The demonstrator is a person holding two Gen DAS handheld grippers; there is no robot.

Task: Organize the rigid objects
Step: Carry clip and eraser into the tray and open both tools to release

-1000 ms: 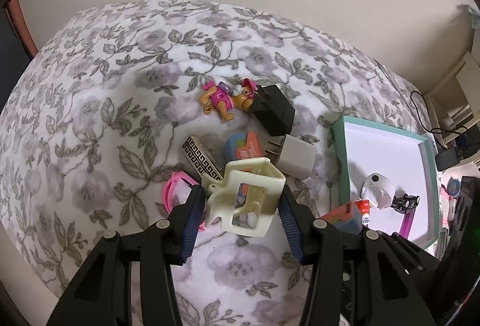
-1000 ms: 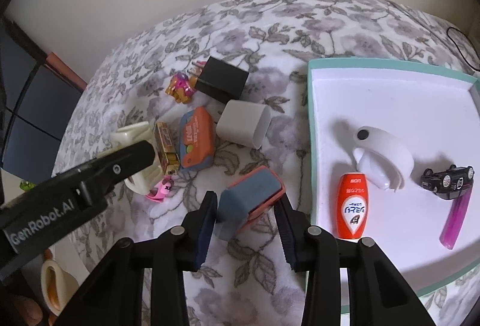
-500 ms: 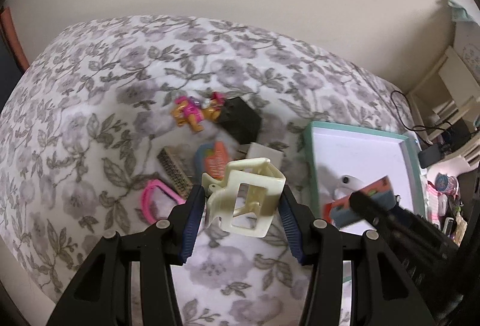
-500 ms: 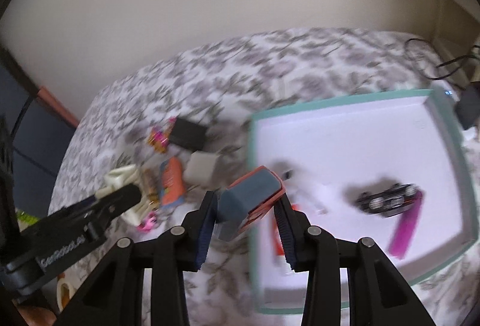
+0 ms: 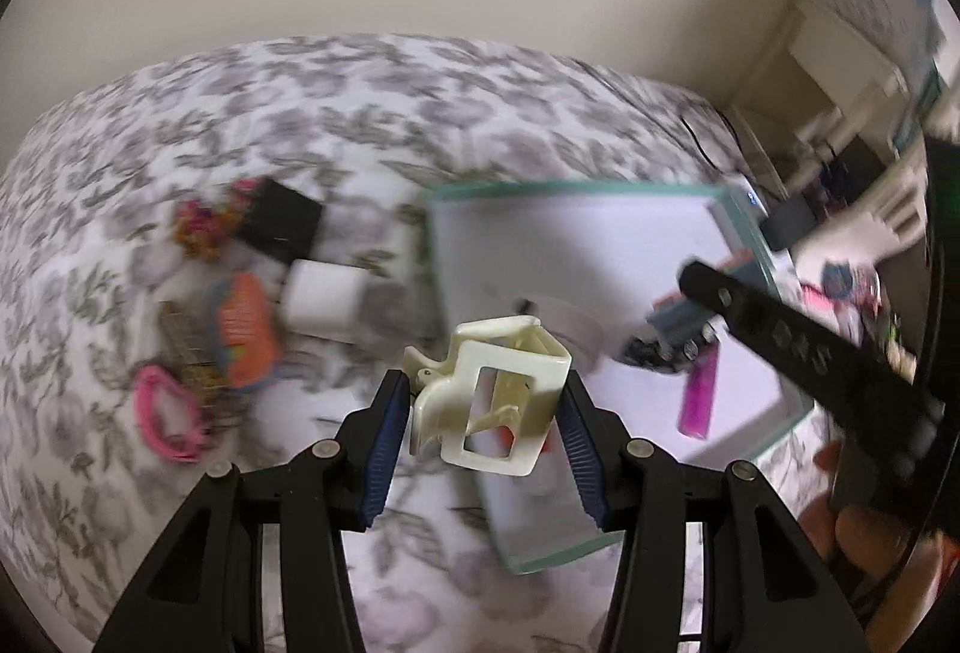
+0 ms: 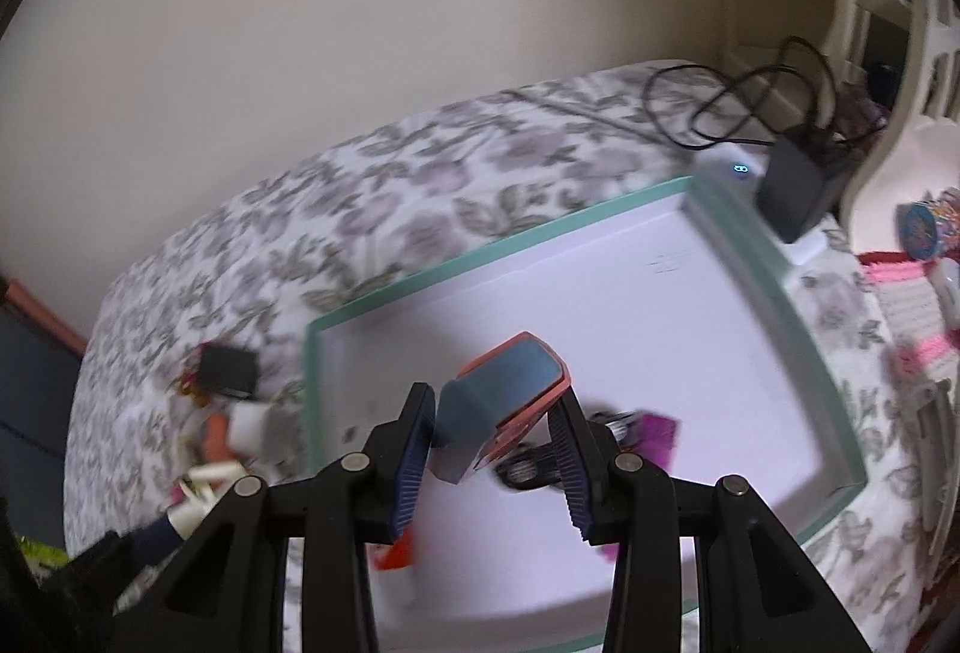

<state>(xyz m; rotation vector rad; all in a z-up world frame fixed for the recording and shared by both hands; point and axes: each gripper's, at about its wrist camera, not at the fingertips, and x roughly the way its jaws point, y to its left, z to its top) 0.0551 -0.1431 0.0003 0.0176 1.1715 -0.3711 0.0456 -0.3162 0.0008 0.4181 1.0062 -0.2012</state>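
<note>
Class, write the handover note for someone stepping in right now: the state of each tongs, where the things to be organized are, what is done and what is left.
Left tongs: shut on the cream hair claw, carried above the tray's near-left corner.
Right tongs: shut on the blue-and-coral case, held over the teal-rimmed tray.
Done: the tray holds a purple stick, a dark toy car and a white piece, all blurred.
Left: set both held items in the tray, then fetch from the floral bedspread the black block, white charger, orange item, pink ring, patterned item and toy figure.
</note>
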